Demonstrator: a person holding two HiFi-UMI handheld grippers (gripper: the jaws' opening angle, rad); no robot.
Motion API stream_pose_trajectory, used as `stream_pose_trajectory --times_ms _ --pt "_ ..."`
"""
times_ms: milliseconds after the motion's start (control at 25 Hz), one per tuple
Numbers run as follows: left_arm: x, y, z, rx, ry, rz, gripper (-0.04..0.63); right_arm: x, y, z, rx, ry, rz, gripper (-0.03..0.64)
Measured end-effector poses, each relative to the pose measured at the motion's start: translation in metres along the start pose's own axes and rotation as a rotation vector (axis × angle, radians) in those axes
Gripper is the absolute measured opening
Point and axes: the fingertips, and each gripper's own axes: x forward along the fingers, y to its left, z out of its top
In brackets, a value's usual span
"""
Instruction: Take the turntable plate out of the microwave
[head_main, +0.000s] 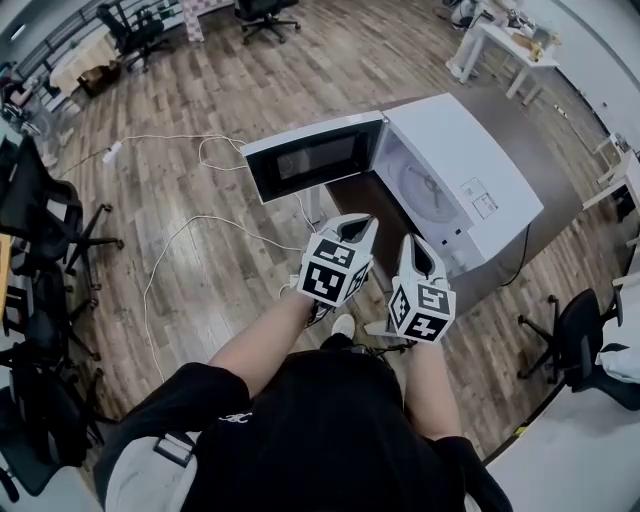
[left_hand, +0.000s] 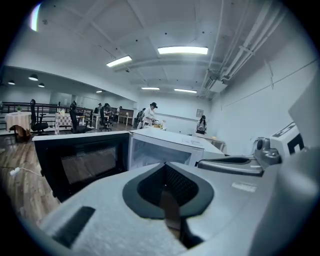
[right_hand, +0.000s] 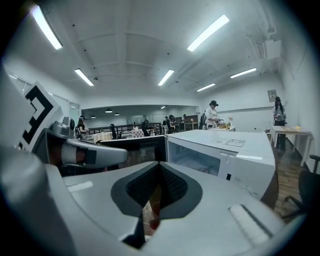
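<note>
The microwave (head_main: 470, 170) sits on a brown table (head_main: 372, 205). Its door (head_main: 312, 160) stands wide open to the left, so the way in is free. The turntable plate (head_main: 425, 188) lies flat inside, on the floor of the microwave. It is round and pale, and nothing touches it.

The person holds the left gripper (head_main: 358, 228) and the right gripper (head_main: 414, 246) side by side, close to the body. Both point toward the open microwave, likely because the plate is wide and may need two grips. Neither has reached the microwave. Each gripper's jaws are pressed together with nothing between them.

The plate is not yet out. To get it, the jaws would have to open first, then close on the plate's rim. The plate is probably glass, so it could slip or break.
</note>
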Motion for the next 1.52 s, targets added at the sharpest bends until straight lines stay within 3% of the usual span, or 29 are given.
stream_pose_trajectory --times_ms 440,720,840,960,1280,1520 --pt "0.114 0.022 -0.017 -0.022 0.149 0.065 0.011 0.072 -0.066 -0.020 0.025 0.077 0.043 0.008" --pt "0.150 0.039 -0.032 -0.073 0.179 0.075 0.009 0.099 -0.076 -0.030 0.004 0.120 0.067 0.008" --pt "0.162 0.048 -0.036 -0.129 0.181 0.027 0.019 0.108 -0.075 -0.032 0.000 0.137 0.065 0.008" --pt "0.179 0.056 -0.040 -0.218 0.176 -0.045 0.072 0.118 -0.077 -0.037 -0.016 0.161 0.046 0.008" --pt "0.234 0.086 -0.044 -0.440 0.184 -0.219 0.150 0.141 -0.075 -0.047 -0.070 0.234 -0.056 0.008" --pt "0.273 0.102 -0.061 -0.482 0.256 -0.280 0.161 0.167 -0.083 -0.059 -0.064 0.292 -0.172 0.008"
